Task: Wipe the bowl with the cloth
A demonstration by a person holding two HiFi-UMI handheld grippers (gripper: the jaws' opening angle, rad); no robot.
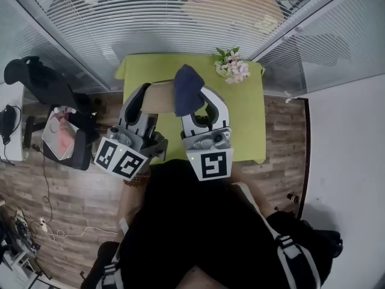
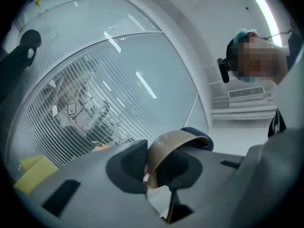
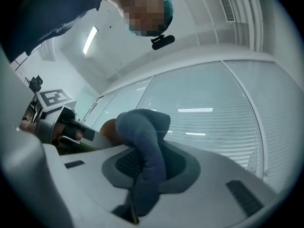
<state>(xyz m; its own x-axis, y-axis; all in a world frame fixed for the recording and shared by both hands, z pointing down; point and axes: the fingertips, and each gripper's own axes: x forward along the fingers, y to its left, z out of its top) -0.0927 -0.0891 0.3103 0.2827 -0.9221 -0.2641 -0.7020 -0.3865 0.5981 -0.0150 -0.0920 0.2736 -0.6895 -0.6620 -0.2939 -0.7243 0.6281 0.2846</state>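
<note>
Both grippers are held up over the green table (image 1: 248, 125). My left gripper (image 1: 151, 100) is shut on the rim of a tan bowl (image 1: 160, 97); in the left gripper view the bowl's edge (image 2: 171, 144) stands pinched between the pads, with my left gripper (image 2: 153, 164) tilted up toward the glass wall. My right gripper (image 1: 202, 99) is shut on a dark blue cloth (image 1: 187, 89), which lies bunched against the bowl's right side. In the right gripper view the cloth (image 3: 145, 144) hangs down between the jaws of my right gripper (image 3: 147, 170), and the bowl (image 3: 109, 127) peeks out behind it.
A bunch of pink and white flowers (image 1: 233, 65) lies at the table's far right corner. A black chair (image 1: 36, 77) and a bag (image 1: 63, 138) stand on the wooden floor at the left. Glass walls with blinds (image 1: 156, 17) close off the far side.
</note>
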